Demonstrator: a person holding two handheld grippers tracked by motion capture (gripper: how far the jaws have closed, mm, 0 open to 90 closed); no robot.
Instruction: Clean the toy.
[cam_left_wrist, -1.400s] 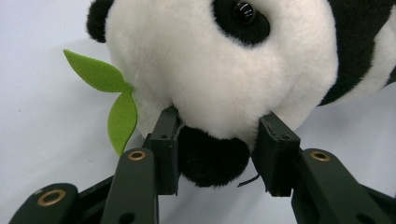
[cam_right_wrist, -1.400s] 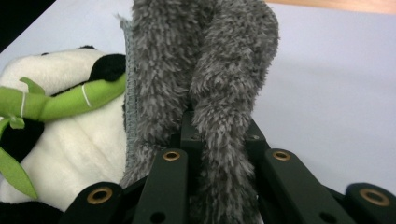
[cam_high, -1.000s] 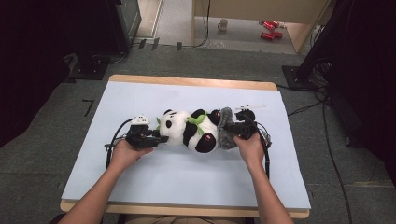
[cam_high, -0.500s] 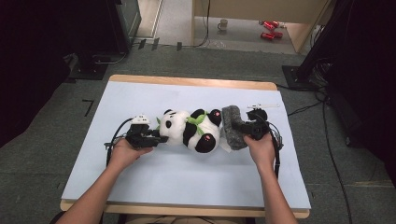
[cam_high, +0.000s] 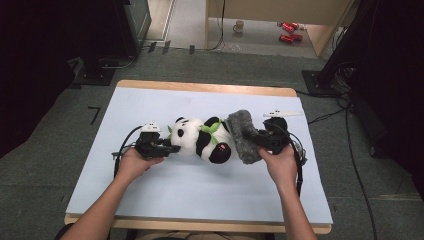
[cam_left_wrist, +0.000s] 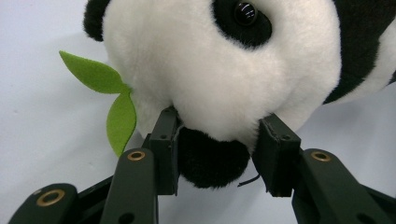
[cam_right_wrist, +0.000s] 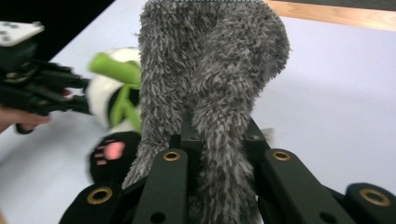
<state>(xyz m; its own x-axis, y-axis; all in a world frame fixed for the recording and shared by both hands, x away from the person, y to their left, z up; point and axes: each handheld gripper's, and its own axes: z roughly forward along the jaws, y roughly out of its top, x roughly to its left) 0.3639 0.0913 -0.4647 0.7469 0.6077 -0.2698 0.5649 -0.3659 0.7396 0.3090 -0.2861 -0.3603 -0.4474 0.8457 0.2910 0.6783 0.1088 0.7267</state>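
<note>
Lifting away from the toy's feet, the right gripper (cam_high: 256, 140) has swung the fuzzy grey fabric sock/pouch (cam_high: 242, 134) up on edge vs 1 s ago, jaws clamped on its pile. The left gripper (cam_high: 167, 148) stays put, jaws pinching the black ear at the head of the black-and-white plush panda with green felt leaves (cam_high: 202, 140). Panda lies mid pale-blue table mat (cam_high: 150, 192), touching the pouch. My read: pouch being opened/positioned for the feet. Pouch contents: can't tell; nothing seen inside yet.
</note>
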